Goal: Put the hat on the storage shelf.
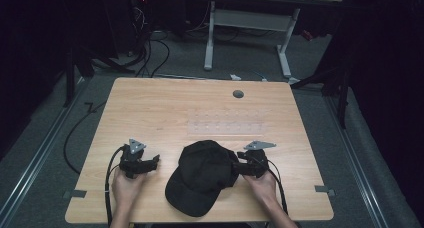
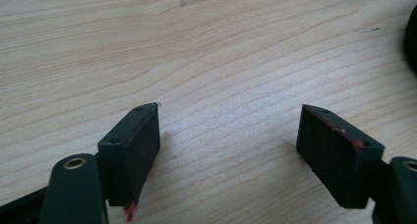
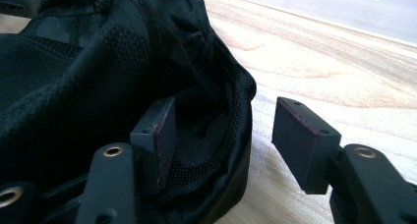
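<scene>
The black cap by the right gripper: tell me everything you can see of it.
The black fabric baseball cap lies on the light wooden table near its front edge, between the two grippers, brim towards the person. Its crown looks soft, slumped and creased, with a mesh-textured lining at the opening. The right gripper straddles the crown's rim, one jaw inside the opening, one outside over bare wood, pads not pressing. The left gripper stands apart from it.

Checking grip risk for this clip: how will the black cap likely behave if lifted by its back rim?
The cap looks soft: its mesh crown is creased and sagging, so it would probably flop and fold. The brim lies flat and seems stiffer. It is probably light and unlikely to roll.
</scene>
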`<state>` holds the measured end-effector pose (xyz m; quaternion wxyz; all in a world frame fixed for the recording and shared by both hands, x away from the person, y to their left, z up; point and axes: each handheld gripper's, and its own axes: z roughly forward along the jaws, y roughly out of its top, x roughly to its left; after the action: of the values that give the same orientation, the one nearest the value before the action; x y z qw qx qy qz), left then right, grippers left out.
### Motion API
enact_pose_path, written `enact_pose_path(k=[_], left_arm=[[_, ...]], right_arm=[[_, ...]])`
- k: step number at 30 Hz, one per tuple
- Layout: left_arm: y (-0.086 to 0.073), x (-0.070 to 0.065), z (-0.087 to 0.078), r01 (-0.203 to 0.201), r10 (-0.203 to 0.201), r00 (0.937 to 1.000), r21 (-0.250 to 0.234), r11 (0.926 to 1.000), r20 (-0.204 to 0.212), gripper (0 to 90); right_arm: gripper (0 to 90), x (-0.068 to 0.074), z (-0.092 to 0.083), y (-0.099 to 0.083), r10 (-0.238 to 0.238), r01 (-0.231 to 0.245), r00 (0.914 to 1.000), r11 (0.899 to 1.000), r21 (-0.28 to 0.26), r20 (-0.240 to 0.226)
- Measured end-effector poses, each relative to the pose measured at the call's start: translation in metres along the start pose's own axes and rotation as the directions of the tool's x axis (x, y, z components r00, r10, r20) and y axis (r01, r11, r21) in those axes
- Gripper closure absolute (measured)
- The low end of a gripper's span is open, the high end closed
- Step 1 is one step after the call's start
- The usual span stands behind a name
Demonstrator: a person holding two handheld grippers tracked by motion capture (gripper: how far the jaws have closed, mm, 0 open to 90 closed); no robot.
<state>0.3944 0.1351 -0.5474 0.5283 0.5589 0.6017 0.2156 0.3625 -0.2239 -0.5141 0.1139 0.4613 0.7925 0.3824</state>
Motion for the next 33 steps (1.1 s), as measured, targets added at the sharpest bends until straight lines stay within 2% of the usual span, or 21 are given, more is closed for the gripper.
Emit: enact_pose_path(k=[9,17,19,23,27,33], left_arm=[[0.000,0.000,0.000,0.002,-0.002,1.0000,-0.002,1.0000,0.000,25.0],[0.000,0.000,0.000,0.002,-0.002,1.0000,-0.002,1.0000,0.000,25.0],[0.000,0.000,0.000,0.002,-0.002,1.0000,-0.003,1.0000,0.000,25.0],[0.000,0.000,0.000,0.002,-0.002,1.0000,-0.003,1.0000,0.000,25.0],[0.000,0.000,0.000,0.003,-0.003,1.0000,-0.003,1.0000,-0.001,25.0],[0.000,0.000,0.000,0.003,-0.003,1.0000,-0.003,1.0000,-0.001,25.0]], right_arm=[[43.1,0.002,0.007,-0.002,-0.015,0.015,0.9999,1.000,0.018,-0.007],[44.9,0.001,0.012,-0.004,-0.002,0.002,0.9999,0.999,0.034,-0.014],[46.5,0.001,0.012,-0.005,-0.011,0.011,0.9999,1.000,0.029,-0.012],[54.6,0.004,0.012,-0.007,-0.053,0.053,0.9983,0.998,0.027,0.025],[66.5,0.009,0.012,-0.009,-0.124,0.123,0.9898,0.992,0.024,0.070],[81.6,0.010,0.013,-0.008,-0.151,0.149,0.9847,0.988,0.029,0.087]])
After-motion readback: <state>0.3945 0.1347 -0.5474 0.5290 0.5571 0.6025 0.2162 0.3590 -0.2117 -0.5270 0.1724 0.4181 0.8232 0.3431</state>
